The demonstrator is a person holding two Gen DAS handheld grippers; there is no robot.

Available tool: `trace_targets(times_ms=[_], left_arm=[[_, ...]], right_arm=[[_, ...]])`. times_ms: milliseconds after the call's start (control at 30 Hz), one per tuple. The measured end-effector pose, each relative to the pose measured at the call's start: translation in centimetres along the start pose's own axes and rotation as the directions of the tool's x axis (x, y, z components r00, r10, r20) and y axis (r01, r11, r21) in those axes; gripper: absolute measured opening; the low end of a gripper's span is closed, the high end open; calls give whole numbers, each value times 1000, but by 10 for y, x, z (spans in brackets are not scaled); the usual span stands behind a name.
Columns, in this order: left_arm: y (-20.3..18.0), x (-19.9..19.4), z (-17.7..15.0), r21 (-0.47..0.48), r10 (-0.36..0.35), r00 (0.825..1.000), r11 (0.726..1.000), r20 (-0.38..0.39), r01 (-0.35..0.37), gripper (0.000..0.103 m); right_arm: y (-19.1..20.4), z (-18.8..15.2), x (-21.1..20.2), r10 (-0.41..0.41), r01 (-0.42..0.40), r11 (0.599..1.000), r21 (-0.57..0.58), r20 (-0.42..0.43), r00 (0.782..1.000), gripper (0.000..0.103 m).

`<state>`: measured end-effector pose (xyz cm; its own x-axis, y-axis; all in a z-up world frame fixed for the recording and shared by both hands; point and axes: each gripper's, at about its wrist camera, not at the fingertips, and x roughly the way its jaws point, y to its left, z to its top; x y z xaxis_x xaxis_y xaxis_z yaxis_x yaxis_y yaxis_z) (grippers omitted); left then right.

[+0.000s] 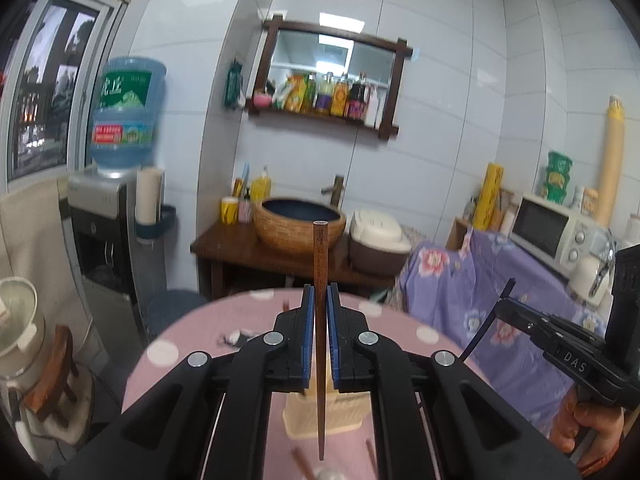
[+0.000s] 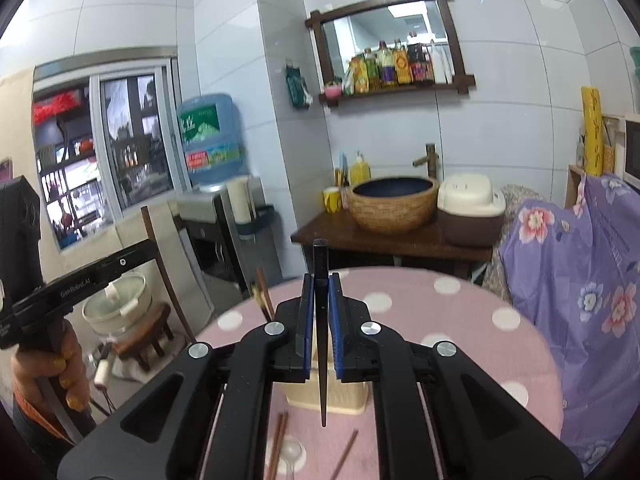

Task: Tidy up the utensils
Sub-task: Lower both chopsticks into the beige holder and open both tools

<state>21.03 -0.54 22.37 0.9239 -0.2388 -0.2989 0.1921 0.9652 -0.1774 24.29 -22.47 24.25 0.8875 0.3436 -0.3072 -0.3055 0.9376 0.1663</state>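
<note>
Both pairs of jaws pinched tight, left gripper (image 1: 320, 304) on a brown chopstick (image 1: 320, 256), right gripper (image 2: 321, 304) on a black chopstick (image 2: 321, 268); I should lower each, tip down, into the cream basket (image 2: 344, 398) just below.

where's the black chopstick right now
The black chopstick stands upright, clamped in the right gripper, tip hanging above the cream basket on the pink table.

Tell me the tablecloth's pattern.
Pink tablecloth with white polka dots, clearest in the right wrist view.
</note>
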Motion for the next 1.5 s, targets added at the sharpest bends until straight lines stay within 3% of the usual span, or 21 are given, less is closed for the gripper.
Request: trace_targets(times_ms=[133, 233, 500, 733, 1033, 1167, 1233, 1267, 1300, 1333, 1500], left_arm=[[-11, 15, 37, -5, 14, 998, 1000, 59, -14, 8], [-15, 32, 43, -13, 30, 996, 999, 79, -29, 8], [-12, 92, -18, -21, 85, 996, 996, -17, -86, 8], [-4, 108, -64, 6, 119, 990, 993, -80, -119, 8], [6, 120, -83, -12, 120, 983, 992, -136, -123, 8], [1, 113, -84, 8, 106, 986, 994, -128, -106, 8], [0, 105, -84, 19, 107, 987, 994, -118, -105, 19], [0, 100, -85, 19, 104, 988, 995, -112, -103, 25], [2, 93, -86, 14, 103, 989, 995, -103, -102, 38], [4, 85, -88, 6, 105, 990, 994, -93, -105, 46], [21, 52, -107, -28, 112, 988, 993, -111, -115, 53]], right_arm=[[7, 40, 8, -32, 32, 999, 4, 55, 998, 8], [10, 44, 22, -59, 59, 998, -4, 60, 996, 8], [5, -13, 74, -95, 95, 995, -5, -19, 995, 8], [-3, -57, 99, -90, 92, 996, 18, -89, 992, 8], [-8, -71, 104, -87, 91, 995, 39, -91, 992, 8], [-1, -73, 101, -87, 87, 996, -3, -82, 993, 11], [3, -74, 93, -91, 90, 996, -14, -60, 994, 25], [3, -74, 88, -95, 95, 995, -12, -46, 994, 40], [4, -76, 82, -102, 102, 995, -9, -28, 994, 43], [5, -78, 76, -106, 106, 994, -14, -22, 994, 44], [6, -98, 52, -147, 145, 989, -39, -34, 989, 44]])
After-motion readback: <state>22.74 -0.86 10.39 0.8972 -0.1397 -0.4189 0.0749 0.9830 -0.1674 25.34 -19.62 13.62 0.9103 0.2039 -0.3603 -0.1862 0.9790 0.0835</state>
